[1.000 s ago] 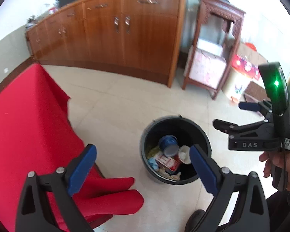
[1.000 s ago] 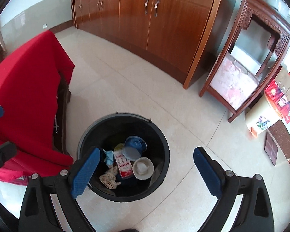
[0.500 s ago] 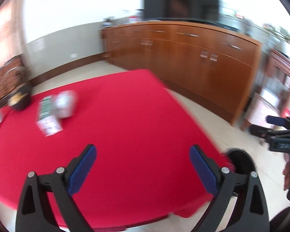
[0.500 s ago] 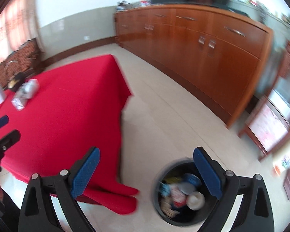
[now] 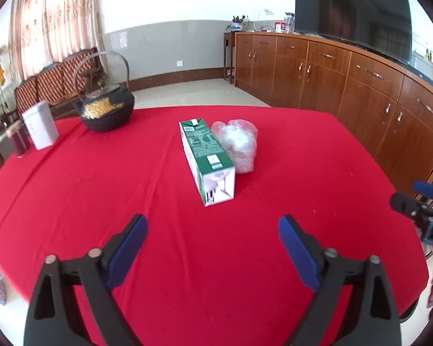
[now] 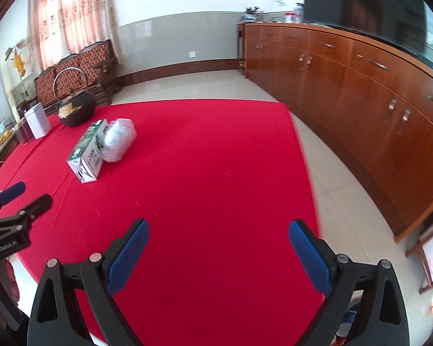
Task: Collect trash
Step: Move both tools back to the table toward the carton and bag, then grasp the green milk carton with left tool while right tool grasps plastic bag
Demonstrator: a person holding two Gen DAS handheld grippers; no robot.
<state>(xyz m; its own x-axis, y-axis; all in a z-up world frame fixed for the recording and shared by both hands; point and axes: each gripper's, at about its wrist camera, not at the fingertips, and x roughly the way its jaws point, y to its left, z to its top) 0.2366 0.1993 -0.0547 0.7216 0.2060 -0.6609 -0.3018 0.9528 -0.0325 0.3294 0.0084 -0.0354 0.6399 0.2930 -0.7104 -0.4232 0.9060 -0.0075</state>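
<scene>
both grippers are empty with jaws spread wide; the left gripper (image 5: 210, 239) has just been closing a little, with nothing between its jaws, and the right gripper (image 6: 218, 243) hangs over the table's (image 6: 216, 173) near edge. by my reckoning this is the reach for the next piece. ahead of the left jaws, well apart, lies a carton (image 5: 206, 158), green and white, on its side, touching a crumpled clear bag (image 5: 239, 144) at its right. next move: come forward, straddle the carton, close.
</scene>
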